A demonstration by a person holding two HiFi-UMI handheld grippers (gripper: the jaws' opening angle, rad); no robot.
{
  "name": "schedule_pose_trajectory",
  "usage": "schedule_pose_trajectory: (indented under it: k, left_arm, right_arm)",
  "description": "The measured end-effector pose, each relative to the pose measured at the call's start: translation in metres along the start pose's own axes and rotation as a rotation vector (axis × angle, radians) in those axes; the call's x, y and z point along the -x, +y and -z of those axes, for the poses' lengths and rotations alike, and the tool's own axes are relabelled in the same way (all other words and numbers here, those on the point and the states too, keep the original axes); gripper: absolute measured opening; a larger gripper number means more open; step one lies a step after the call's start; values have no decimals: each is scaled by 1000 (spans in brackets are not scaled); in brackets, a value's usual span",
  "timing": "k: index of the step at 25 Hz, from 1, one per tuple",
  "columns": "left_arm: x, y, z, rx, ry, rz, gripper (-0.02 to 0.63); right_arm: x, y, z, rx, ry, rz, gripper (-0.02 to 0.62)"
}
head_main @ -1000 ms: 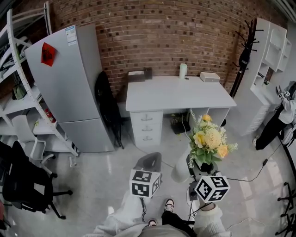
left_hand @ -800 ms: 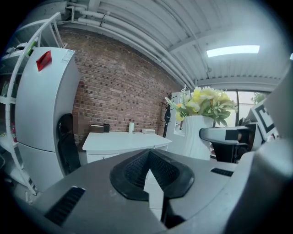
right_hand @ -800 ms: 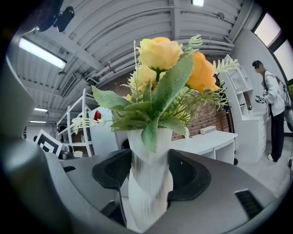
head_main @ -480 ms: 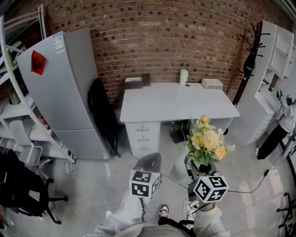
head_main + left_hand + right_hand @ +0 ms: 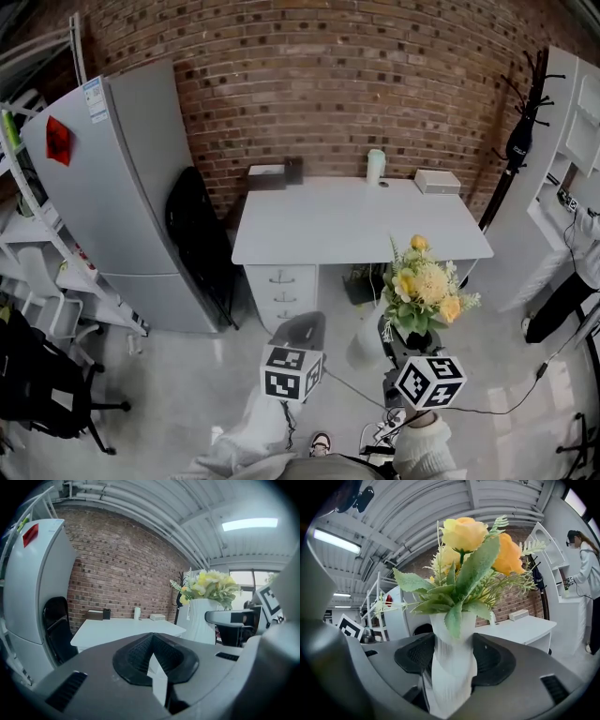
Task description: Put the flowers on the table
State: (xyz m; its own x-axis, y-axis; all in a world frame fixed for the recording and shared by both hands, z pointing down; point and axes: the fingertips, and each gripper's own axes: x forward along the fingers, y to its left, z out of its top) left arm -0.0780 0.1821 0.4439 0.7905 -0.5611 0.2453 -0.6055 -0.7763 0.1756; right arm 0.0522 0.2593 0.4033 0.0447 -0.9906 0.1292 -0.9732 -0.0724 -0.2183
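Head view: the flowers ride out front in the right gripper, hanging over the floor short of the white table. They are not on it yet. The left gripper is carried alongside, well clear of the bouquet. A cable trails across the floor near the feet, so a snagged step could jolt the load.

Left gripper view: the jaws are pressed together with nothing between them. That means there's no second grip ready if the vase starts to lean.

Right gripper view: the jaws are clamped on the lower body of the white ribbed vase, one pad on each side, and it stands upright. The blooms sit high and bushy, so I'd call it top-heavy. A quick swing toward the table could tip it in the pads. Setting down near the front edge, or letting go before the base is flat, could topple it.
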Motion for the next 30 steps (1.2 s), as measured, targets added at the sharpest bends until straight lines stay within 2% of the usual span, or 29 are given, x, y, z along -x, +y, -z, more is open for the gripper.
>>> schedule_pose_trajectory:
  k: [9,20,30]
  left_arm:
    - [-59,2,-13,-1,7,-9,6]
    - [-121,34,-18,12,30,-8,6]
    - [-219,74,-60,6,-8,54,6]
  right_arm:
    - [-44,-44,-9,-11,18,-27,247]
    - [-107,-68,-7,-23,40,-27,247]
    - [-201,-111,-39,1,9,23,247]
